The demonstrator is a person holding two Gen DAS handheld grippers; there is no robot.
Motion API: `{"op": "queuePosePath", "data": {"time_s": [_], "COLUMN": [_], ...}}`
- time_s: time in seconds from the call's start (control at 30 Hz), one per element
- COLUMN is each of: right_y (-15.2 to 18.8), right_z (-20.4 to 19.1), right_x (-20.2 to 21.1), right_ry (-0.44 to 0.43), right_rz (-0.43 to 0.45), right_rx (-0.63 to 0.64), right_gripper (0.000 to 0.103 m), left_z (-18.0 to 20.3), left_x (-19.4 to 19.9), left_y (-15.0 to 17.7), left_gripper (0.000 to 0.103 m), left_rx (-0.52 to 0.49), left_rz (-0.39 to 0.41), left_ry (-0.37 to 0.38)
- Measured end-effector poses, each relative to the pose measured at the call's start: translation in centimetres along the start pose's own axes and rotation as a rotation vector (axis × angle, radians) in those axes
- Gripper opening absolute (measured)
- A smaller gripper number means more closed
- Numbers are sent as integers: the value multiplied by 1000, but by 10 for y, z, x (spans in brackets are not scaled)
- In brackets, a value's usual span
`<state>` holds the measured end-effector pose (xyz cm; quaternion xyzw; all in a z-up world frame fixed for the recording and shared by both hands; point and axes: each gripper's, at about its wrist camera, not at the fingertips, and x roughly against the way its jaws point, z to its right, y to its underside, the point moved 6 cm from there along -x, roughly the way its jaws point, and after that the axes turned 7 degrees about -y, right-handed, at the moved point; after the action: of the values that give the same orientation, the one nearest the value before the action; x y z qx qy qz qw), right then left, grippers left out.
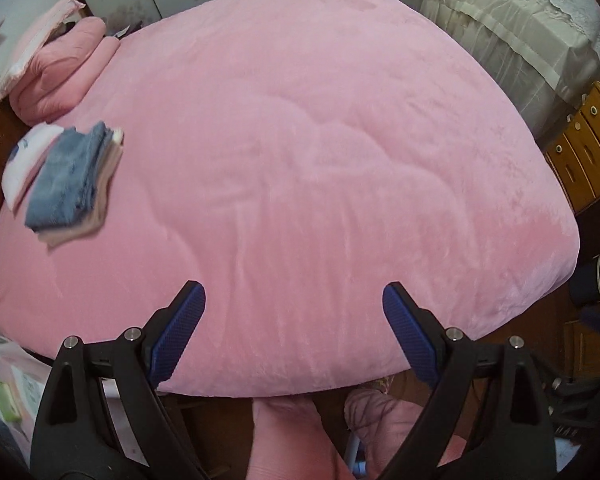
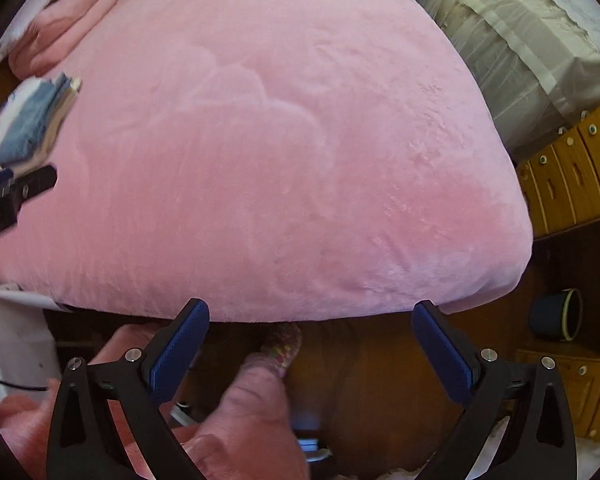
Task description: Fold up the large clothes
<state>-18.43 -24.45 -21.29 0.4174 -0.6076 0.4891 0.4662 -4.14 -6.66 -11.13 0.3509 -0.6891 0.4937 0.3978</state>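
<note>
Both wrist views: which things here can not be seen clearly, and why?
- Folded clothes: blurred in both views; number of pieces unclear.
- Left gripper in the right view: cut off by the left edge.
- Pink cloth below the bed: half hidden by the left gripper's arms; its kind unclear.
- Dark pot on the floor: inside not visible.

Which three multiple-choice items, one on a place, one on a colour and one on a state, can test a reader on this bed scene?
1. Where does the folded clothes pile lie on the bed?
A. near its left edge
B. in its middle
C. at its right corner

2. What colour is the top garment of the pile?
A. green
B. grey-blue
C. yellow

3. How stand the jaws of the left gripper and the right gripper?
A. both shut on cloth
B. both open, holding nothing
C. one shut

Answers: 1 A, the pile sits at the left; 2 B, grey-blue cloth on top; 3 B, wide gaps between the pads.
</note>
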Motion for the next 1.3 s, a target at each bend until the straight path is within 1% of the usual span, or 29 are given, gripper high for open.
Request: {"op": "queuePosePath", "data": {"time_s": [0.07,0.13,0.2,0.23,0.3,0.4,0.47,0.57,0.6,0.67,0.8,0.83,0.9,0.93,1.0,1.07,1.17,1.27,1.3], "right_y": [-3,-8,-15,-19,-26,-40,-49,-56,-59,-63,-63,-62,-61,-60,-55,-50,-49,-52,-51], "right_z": [6,4,-3,-8,-20,-39,-49,-60,-64,-70,-81,-86,-97,-101,-109,-115,-110,-98,-95], "right_x": [12,24,37,47,66,98,114,136,142,153,163,168,172,172,168,160,148,131,121], "right_ry": [-49,-98,-123,-127,-135,-134,-123,-170,-166,-126,-110,-109,-104,-91,-69,-82,-74,-81,-89], "right_rz": [-8,-11,2,10,32,87,95,110,127,148,177,191,211,218,213,190,200,231,204], "right_rx": [-33,-61,-54,-42,-6,67,101,78,84,116,133,143,180,198,228,235,219,207,197], "right_gripper": [102,102,102,102,102,102,102,102,102,102,102,102,102,102,102,102,102,102,102], "left_z": [-8,-16,-21,-20,-20,-15,-17,-25,-28,-35,-47,-49,-53,-54,-55,-56,-56,-58,-58], "left_x": [13,39,56,65,83,112,134,146,149,147,135,130,122,116,108,102,85,68,64], "left_y": [-13,-27,-30,-31,-31,-29,-24,-13,-7,4,20,22,26,29,33,36,41,47,49], "left_gripper": [90,90,90,90,90,90,90,90,90,90,90,90,90,90,90,90,90,90,90], "left_rx": [38,95,111,106,85,84,113,167,184,208,257,259,253,250,248,243,244,257,263], "left_rz": [0,31,48,50,56,80,87,101,107,95,61,62,69,58,36,50,22,-9,-14], "left_ry": [-5,20,29,16,2,13,19,18,11,-3,38,30,-11,-14,15,23,70,78,85]}}
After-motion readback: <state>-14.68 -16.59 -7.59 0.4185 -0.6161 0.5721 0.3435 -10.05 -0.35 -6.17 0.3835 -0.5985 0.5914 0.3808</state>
